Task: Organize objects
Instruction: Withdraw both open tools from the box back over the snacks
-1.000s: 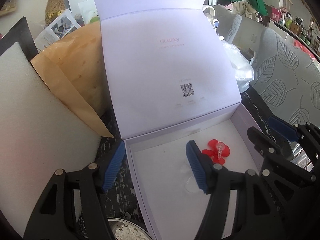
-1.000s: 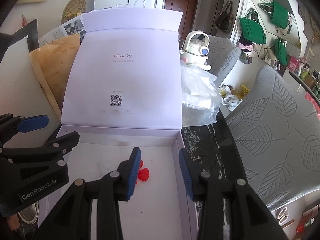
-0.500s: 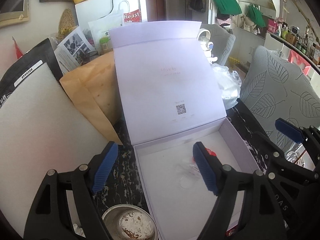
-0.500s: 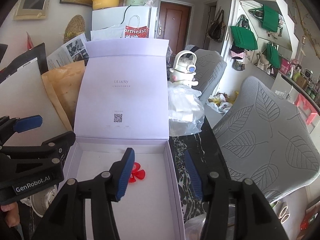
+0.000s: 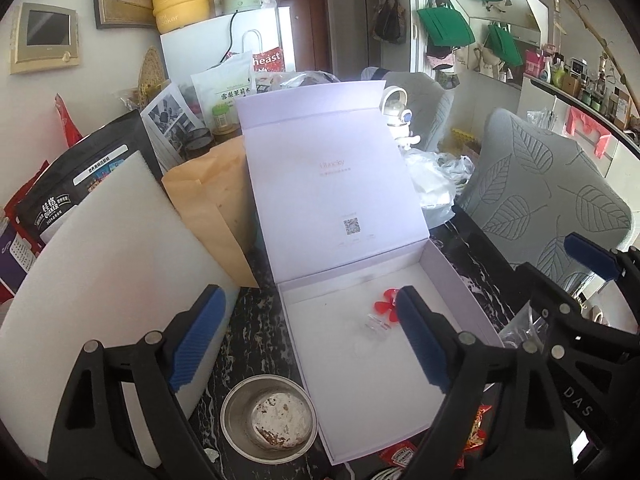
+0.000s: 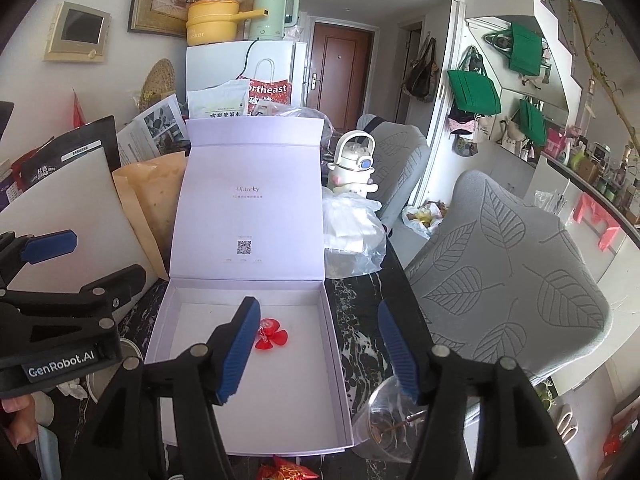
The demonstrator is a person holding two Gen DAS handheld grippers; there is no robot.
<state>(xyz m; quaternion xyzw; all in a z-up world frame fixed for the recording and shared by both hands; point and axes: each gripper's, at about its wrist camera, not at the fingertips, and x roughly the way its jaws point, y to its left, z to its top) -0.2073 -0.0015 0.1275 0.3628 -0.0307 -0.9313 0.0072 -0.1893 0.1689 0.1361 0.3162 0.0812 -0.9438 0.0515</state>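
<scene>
Both grippers are released and empty, their jaws having just been opening. The left gripper (image 5: 304,340) hovers over the near-left wall of the open box (image 5: 472,292), the right gripper (image 6: 316,348) over its right wall. Withdraw clear of the walls before the next pick. The red flower piece (image 6: 272,338) lies on the box floor, beyond and below the pads, untouched. The lid (image 6: 250,200) stands upright behind.
</scene>
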